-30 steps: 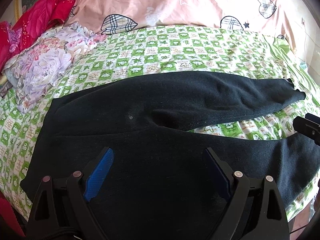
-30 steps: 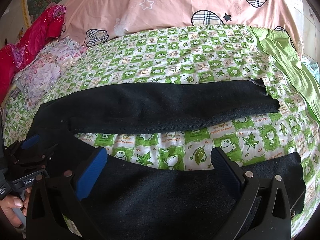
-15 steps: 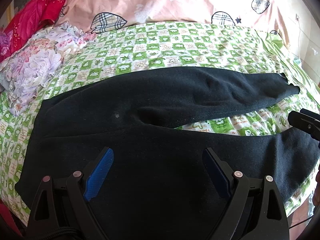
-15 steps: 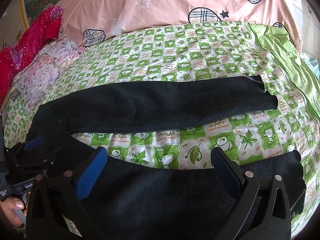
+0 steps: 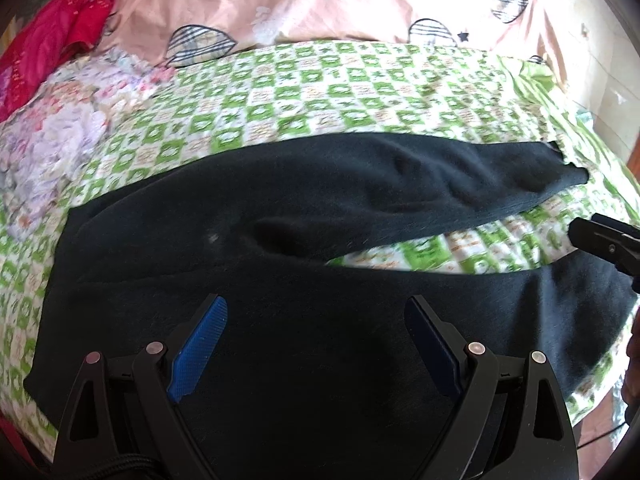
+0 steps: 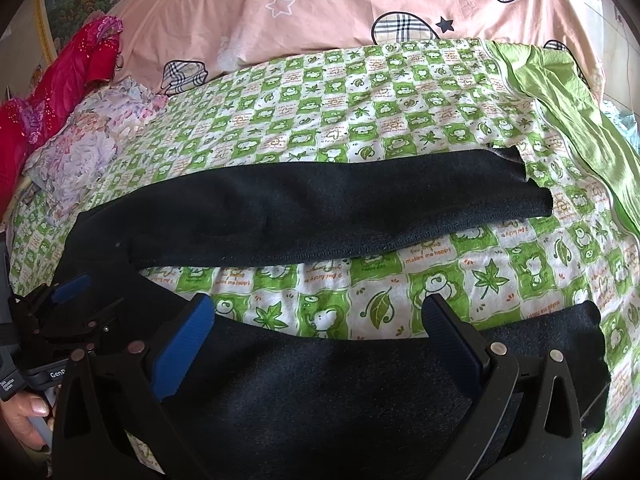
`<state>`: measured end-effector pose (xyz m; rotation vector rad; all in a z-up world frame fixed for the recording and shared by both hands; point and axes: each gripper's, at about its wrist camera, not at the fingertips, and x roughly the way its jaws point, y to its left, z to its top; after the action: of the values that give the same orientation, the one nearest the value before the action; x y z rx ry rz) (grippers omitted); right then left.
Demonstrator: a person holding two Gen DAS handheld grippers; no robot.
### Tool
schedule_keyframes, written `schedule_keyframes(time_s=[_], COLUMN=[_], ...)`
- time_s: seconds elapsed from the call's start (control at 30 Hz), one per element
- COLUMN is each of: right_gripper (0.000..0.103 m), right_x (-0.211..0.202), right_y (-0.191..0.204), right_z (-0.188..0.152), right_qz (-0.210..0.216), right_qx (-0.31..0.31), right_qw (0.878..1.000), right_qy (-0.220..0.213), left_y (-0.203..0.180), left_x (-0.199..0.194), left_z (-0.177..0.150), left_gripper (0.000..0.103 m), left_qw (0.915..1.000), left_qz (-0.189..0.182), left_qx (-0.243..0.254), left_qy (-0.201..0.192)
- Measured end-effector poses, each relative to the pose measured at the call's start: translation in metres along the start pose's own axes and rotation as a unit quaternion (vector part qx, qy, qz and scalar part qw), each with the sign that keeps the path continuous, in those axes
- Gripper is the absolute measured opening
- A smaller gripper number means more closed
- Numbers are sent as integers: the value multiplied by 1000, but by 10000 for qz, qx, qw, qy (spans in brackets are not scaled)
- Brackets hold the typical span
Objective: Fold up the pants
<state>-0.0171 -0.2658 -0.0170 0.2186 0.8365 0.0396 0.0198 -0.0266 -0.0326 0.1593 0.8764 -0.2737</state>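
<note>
Two pairs of jaws are hovering over the black pants (image 5: 320, 208), and both are mine. These pants are lying flat on the green-and-white checked sheet (image 6: 360, 120), soft fleecy knit, waist to the left, the two legs splaying apart toward the right with a wedge of printed cotton showing between them (frogs and leaves on the squares). My left gripper (image 5: 316, 320) is standing wide open above the near leg's upper part, its ribbed blue pads (image 5: 200, 344) gripping nothing. My right gripper (image 6: 318, 320) is likewise spread wide over the near leg farther along, pads clear of the cloth, nothing held. Behind the sheet a smooth pink quilt (image 6: 320, 12) with plaid hearts is rising, and a crumpled floral cloth (image 6: 84, 148) and a red sequined garment (image 6: 68, 76) are lying at the left.
</note>
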Motion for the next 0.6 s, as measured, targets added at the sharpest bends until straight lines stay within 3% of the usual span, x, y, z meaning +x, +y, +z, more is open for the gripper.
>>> schedule_keyframes(time_s=[0.4,0.6], right_gripper=[103,103], right_x=[4,29], right_y=[-66,-115], right_z=[67,104], right_qz=[-291,-461], right_qx=[92,142], right_qw=[9995,9982], right_qy=[52,363], left_y=[-9,-17], left_x=[36,82], left_z=[84,137], left_gripper=[85,81], left_qw=[9939,9803], left_qz=[-913,-1565], left_qx=[558,1030], left_qy=[258,633])
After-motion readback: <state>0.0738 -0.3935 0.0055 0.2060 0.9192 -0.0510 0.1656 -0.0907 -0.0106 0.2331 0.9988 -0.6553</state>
